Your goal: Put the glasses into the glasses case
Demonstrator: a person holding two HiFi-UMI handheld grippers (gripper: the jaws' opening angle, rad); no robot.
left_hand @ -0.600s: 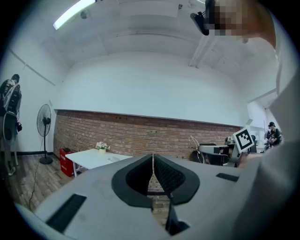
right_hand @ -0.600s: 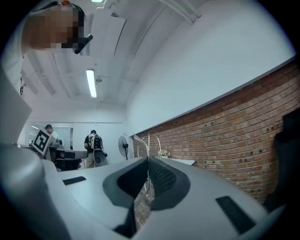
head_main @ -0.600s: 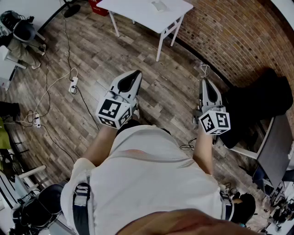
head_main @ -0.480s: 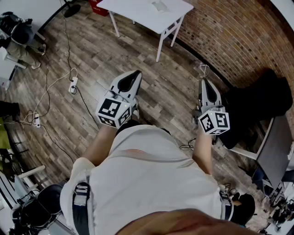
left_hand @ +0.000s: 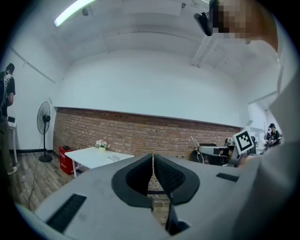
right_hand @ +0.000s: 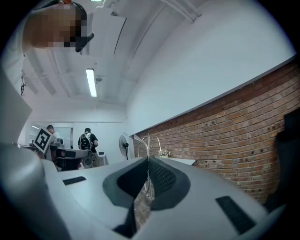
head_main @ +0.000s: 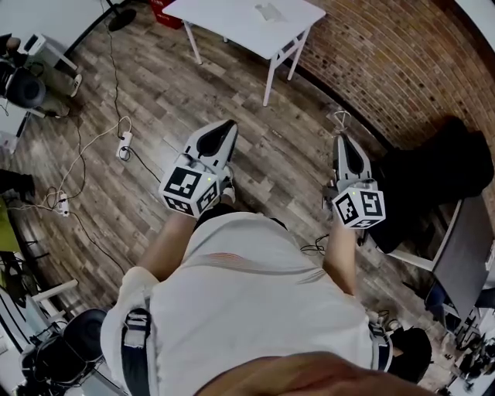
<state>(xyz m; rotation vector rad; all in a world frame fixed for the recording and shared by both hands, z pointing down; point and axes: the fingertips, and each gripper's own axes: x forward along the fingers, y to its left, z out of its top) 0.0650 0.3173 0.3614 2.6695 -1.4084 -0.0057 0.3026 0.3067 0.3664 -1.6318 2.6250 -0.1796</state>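
Note:
I stand on a wood floor and hold both grippers out in front of me. My right gripper (head_main: 341,141) is shut on thin wire-framed glasses (head_main: 343,118). In the right gripper view the glasses' wire loops (right_hand: 149,142) rise from the closed tips of the right gripper (right_hand: 148,160). My left gripper (head_main: 223,126) is shut with nothing in it, and its pads (left_hand: 161,171) meet in the left gripper view. A white table (head_main: 232,19) stands ahead with a small pale object (head_main: 268,11) on it, too small to identify.
A brick wall (head_main: 394,54) runs along the right. Dark bulky items (head_main: 445,162) and a grey desk edge (head_main: 464,247) sit at right. Cables and a power strip (head_main: 124,143) lie on the floor at left. A standing fan (left_hand: 43,119) and a red box (left_hand: 63,157) are near the table.
Both grippers have drifted slightly to the left. The person and chair at the far left edge have shifted. The glasses stay in the right gripper.

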